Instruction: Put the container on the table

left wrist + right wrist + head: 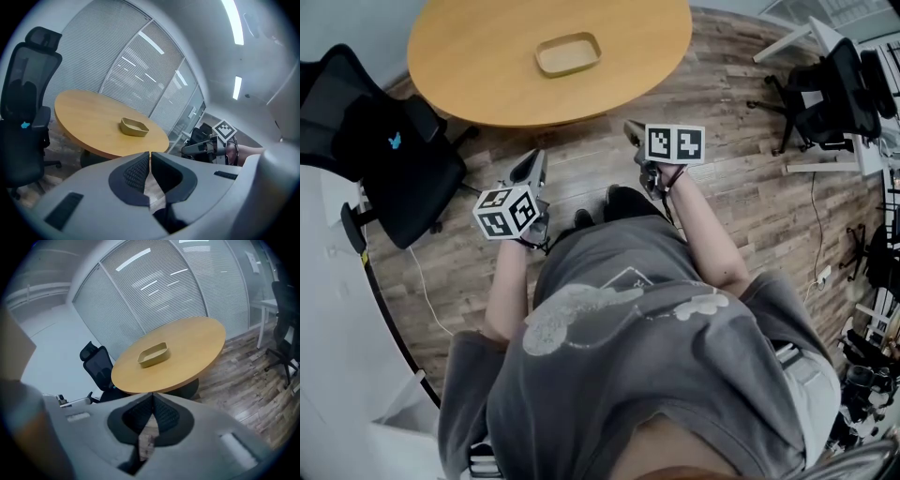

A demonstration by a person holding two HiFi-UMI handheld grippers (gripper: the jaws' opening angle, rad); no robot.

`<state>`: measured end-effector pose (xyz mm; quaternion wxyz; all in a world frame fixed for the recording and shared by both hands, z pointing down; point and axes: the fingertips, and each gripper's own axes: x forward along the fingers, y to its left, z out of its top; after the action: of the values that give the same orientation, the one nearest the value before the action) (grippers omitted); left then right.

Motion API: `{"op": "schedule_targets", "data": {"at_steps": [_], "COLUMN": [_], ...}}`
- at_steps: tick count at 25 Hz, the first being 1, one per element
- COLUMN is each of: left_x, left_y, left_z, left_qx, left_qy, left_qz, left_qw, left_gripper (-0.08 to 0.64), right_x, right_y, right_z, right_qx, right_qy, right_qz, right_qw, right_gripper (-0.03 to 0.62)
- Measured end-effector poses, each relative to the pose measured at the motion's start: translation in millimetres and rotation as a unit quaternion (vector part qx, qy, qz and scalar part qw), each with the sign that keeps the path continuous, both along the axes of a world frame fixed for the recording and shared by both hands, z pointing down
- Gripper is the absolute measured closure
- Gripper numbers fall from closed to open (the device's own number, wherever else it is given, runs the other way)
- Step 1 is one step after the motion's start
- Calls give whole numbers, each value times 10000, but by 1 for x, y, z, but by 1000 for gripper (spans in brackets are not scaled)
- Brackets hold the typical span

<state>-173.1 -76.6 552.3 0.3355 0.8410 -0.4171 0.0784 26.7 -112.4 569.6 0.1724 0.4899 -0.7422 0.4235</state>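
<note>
While the left gripper (532,165) and right gripper (634,132) hang clenched and empty short of the table (469,58), the container (568,53) sits on its top, ahead between them, long axis crosswise, the right seemingly slightly nearer.

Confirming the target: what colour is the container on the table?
Tan container, clearest in the head view.

I see the head view looking steeply down from above, with the table (469,84) at the upper frame. Both gripper views face forward from nearby, sharing that table and its container (153,355).
</note>
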Motion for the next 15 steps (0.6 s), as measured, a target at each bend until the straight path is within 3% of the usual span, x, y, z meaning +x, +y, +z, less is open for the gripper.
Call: {"op": "schedule_targets", "data": {"at_steps": [15], "left_x": [45], "left_y": [13], "left_z": [-24], "left_qx": [179], "left_qy": [-40], "left_qz": [-73], "left_qw": [9998], "left_gripper": [551], "right_x": [36], "right_y": [23], "right_z": [-21], "right_qx": [168], "right_qy": [-104], "right_qz": [-175], "right_qw": [9997], "right_gripper": [594]}}
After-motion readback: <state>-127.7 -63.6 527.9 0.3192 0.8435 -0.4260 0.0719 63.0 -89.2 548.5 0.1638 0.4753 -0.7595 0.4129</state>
